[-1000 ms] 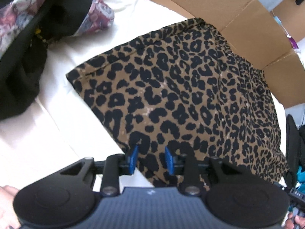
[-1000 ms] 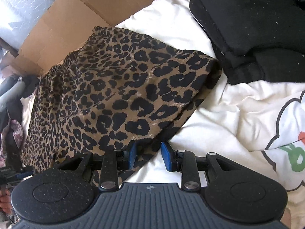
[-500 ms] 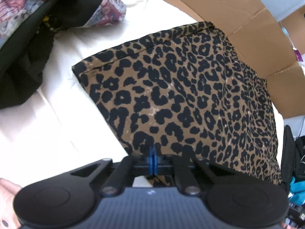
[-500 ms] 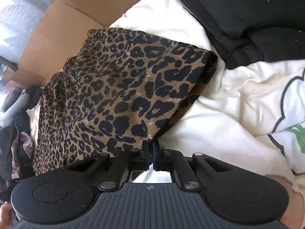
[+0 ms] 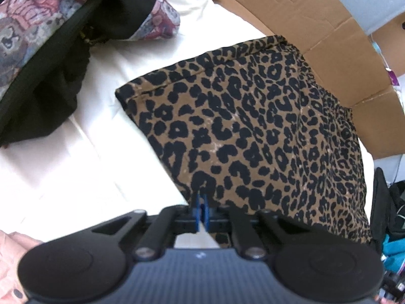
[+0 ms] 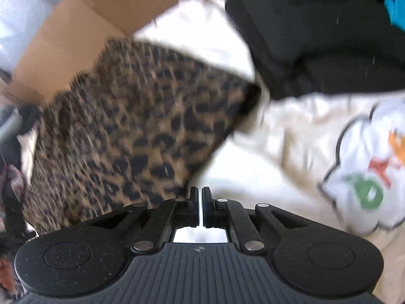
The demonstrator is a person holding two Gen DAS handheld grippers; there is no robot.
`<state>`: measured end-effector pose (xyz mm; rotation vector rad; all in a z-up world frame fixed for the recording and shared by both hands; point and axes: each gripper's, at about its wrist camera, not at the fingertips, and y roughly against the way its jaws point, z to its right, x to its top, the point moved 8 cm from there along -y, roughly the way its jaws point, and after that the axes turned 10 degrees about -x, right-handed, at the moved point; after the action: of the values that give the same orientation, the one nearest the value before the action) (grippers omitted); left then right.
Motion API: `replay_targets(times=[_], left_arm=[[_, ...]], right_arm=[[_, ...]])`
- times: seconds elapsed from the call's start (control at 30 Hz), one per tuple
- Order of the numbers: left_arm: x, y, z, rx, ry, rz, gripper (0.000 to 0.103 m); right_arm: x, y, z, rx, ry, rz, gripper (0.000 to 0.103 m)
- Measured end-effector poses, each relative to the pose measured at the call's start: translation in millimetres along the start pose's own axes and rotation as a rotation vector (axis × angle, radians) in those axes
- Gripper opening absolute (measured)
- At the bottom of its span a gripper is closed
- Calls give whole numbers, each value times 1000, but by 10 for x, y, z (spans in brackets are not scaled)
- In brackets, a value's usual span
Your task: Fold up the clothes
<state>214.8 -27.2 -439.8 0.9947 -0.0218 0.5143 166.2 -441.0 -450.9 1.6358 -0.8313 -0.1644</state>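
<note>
White bedding (image 5: 63,177) fills the frame, with flattened cardboard (image 5: 303,12) along its far side. At centre lies the leopard-print garment (image 5: 253,131), spread flat and already doubled, its near edge under my two tools. A heap of black clothes (image 6: 316,38) sits to the far right and a floral piece (image 5: 30,25) to the far left, both clear of the work.

The left gripper (image 5: 200,202) hangs over the garment's near left corner. Its jaws have just been easing apart to a thin slit, and I cannot tell whether the hem is caught in it. The right gripper (image 6: 200,197) sits just beside the near right corner. Its jaws have also just been parting to a slit, and only white sheet shows through it, no fabric.

I judge this step to be taking the near edge for the next fold. To do it well I want both pairs of pads well onto the hem and biting every layer. Then I lift both corners level and together and carry them to the far edge, so the fold lands square.
</note>
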Motion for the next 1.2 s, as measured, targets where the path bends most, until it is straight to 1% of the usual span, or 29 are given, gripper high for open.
replay_targets(times=[0.03,0.07,0.1,0.13,0.3,0.43,0.47,0.5,0.53,0.57,0.67,0.77,0.83,0.93,0.97,1.07,1.2], left_arm=[[-2,-2,0,-1,6,-2,14],[-6,-2,-3,-4,12,-3,18],[-9,-2,-5,-6,20,-3,26],[-7,-1,-7,-8,27,1,32],[-8,-19,-3,-5,26,-1,33],[0,-49,5,0,24,-3,33],[4,-53,5,0,24,-3,33],[9,-57,3,0,26,-3,33],[13,-54,-3,-1,29,0,33],[14,-44,-10,-2,32,4,33],[27,-18,-34,-8,44,20,35],[48,-18,-62,-16,68,33,40],[55,-29,-67,-27,79,40,43],[65,-62,-72,-36,79,48,44],[67,-79,-84,-35,81,51,44],[71,-107,-126,-46,106,64,44],[87,-120,-150,-66,123,82,43]], right_arm=[[68,8,33,1,-17,13,18],[135,14,69,-3,-33,26,41],[195,10,112,-16,-47,43,47],[247,-1,151,-17,-61,58,47],[418,-147,341,-29,-142,90,47],[483,-259,463,-15,-209,95,47],[496,-268,486,-10,-224,99,45],[509,-277,506,-6,-235,102,30],[521,-279,517,-8,-233,100,18],[529,-263,531,-7,-224,101,0],[543,-189,542,-3,-202,120,0],[519,-136,569,-21,-183,131,0],[509,-148,587,-48,-176,129,0],[491,-201,693,-134,-186,119,0],[486,-199,744,-143,-201,116,0],[497,-80,752,-146,-182,140,0],[506,102,532,-108,-108,173,0]])
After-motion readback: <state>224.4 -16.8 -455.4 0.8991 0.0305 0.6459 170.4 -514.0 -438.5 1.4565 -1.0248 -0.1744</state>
